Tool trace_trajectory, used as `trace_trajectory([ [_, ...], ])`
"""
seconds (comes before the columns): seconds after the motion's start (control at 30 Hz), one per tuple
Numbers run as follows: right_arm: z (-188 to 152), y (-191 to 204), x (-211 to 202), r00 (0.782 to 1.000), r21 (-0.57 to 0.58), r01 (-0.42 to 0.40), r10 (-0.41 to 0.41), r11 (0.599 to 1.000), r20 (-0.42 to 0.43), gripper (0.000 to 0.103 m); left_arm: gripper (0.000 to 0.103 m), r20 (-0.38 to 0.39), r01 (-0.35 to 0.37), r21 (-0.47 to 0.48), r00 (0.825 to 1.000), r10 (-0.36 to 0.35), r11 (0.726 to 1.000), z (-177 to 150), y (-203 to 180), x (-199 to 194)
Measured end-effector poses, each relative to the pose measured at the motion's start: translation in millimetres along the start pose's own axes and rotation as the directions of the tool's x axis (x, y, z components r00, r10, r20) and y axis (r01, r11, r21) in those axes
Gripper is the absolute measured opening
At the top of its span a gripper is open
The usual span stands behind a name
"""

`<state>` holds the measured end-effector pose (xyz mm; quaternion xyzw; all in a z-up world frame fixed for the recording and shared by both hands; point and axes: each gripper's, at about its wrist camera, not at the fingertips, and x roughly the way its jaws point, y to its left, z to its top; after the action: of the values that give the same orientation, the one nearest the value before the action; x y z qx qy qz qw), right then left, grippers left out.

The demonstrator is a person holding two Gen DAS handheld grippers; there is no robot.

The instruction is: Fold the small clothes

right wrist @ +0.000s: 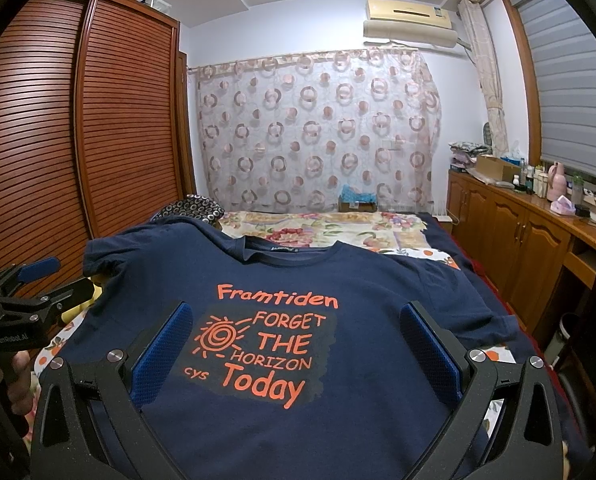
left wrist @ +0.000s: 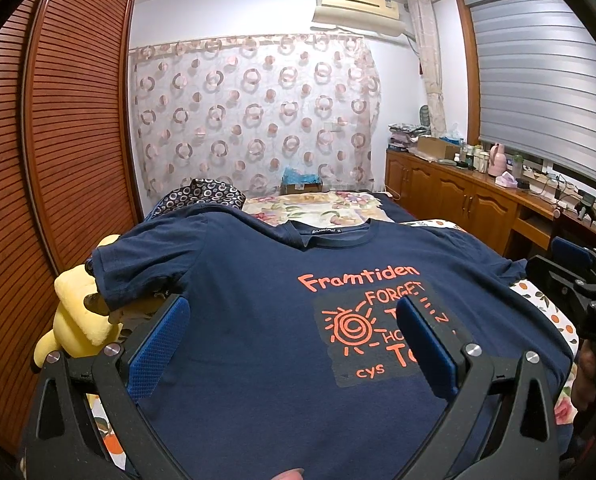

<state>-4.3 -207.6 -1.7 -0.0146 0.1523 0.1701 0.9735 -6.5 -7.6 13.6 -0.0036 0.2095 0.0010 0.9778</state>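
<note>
Your left gripper point(left wrist: 294, 336) hangs low over the near part of the T-shirt point(left wrist: 258, 320), pointing along the bed toward the collar, its two blue-padded fingers point(left wrist: 160, 346) spread wide with only cloth showing between them; it grips nothing. Your right gripper point(right wrist: 294, 340) sits in the same pose just beside it, jaws equally wide apart, framing the orange print on the chest and holding nothing. Each gripper shows at the edge of the other's view, so the two are side by side, with a hand point(right wrist: 18, 376) wrapped round the left one's handle. There is one T-shirt, navy, lying face up and spread flat on the bed point(right wrist: 321, 232), both short sleeves out to the sides, the collar at the far end. One yellow soft toy point(left wrist: 78, 320) lies by the shirt's left sleeve, partly under it. One floral quilt point(left wrist: 313, 208) lies beyond the collar.
</note>
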Motion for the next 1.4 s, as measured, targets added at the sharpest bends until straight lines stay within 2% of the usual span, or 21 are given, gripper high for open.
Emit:
trace_trajectory([
  [1.4, 0.2, 1.1, 0.3, 1.0, 0.002, -0.001, 0.001, 1.0, 0.0, 0.103, 0.103, -0.006, 0.005, 0.001, 1.0, -0.005, 1.0, 2.9, -5.6, -3.3],
])
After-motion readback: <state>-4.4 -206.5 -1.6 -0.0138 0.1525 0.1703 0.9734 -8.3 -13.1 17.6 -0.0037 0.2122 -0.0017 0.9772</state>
